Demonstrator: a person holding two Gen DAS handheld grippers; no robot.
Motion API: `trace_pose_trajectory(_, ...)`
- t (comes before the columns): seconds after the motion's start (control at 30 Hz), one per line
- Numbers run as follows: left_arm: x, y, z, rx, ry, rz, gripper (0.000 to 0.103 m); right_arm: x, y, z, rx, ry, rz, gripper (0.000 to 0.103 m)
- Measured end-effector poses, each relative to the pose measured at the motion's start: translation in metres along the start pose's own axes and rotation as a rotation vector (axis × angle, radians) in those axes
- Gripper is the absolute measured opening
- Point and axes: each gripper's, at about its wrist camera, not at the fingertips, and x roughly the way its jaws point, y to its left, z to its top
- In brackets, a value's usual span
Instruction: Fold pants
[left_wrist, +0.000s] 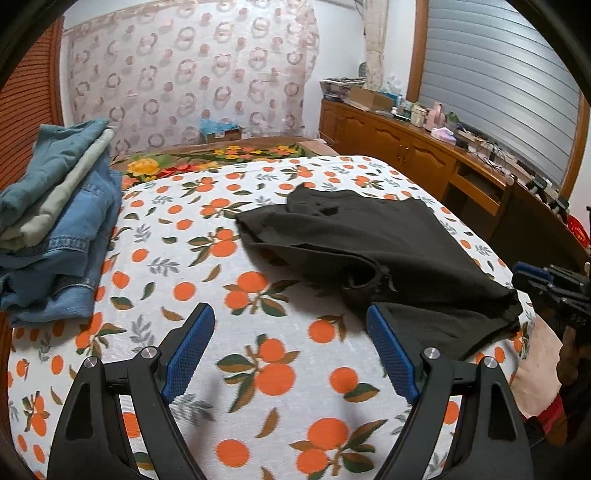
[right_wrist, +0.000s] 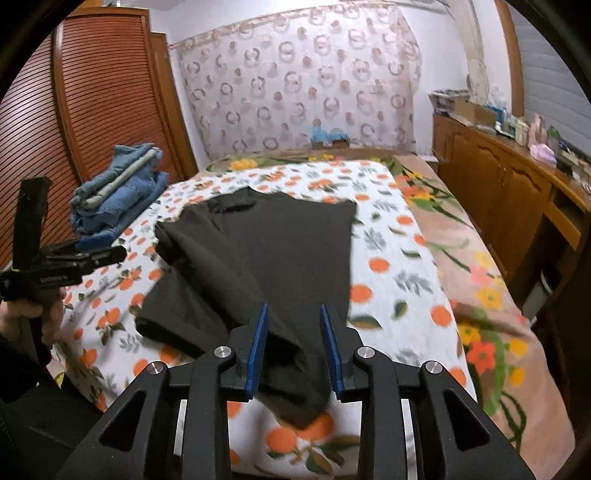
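1. Two hand-held grippers hover over a bed covered by a white sheet (left_wrist: 258, 369) printed with oranges and leaves.
2. The black pants (right_wrist: 266, 251) lie on the middle of this sheet, folded over into a broad dark slab with one narrow end trailing toward the near edge of the bed.
3. The left gripper (left_wrist: 291, 319) has its blue-padded jaws spread wide over bare sheet, with nothing between them; its right finger sits just beside the near edge of the pants.
4. The right gripper (right_wrist: 294, 306) has its jaws parted a little, and the narrow end of the pants lies between them; the pads do not press on the cloth.
5. In the right wrist view, a hand (right_wrist: 44, 314) at the left edge holds the handle of the other gripper.
6. A stack of folded jeans (left_wrist: 62, 221) rests on the far left side of the bed, well apart from the pants.
7. A wooden cabinet (left_wrist: 417, 151) cluttered with small items runs along the right wall.
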Motion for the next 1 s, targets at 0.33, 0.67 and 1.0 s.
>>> trace_pose_trajectory(0.33, -0.002, 0.019, -0.006, -0.030, -0.003, 0.025, 0.085, 0.026, 0.048, 0.025, -0.100, -0.026, 0.123, 0.030)
trace_pose_trajectory(0.67, -0.004, 0.034, -0.009, -0.055, -0.010, 0.041, 0.085, 0.083, 0.078, 0.045, -0.158, 0.042, 0.216, 0.036)
trace_pose_trajectory(1.0, -0.005, 0.038, -0.011, -0.059, -0.013, 0.044, 0.085, 0.126, 0.100, 0.054, -0.205, 0.123, 0.222, 0.036)
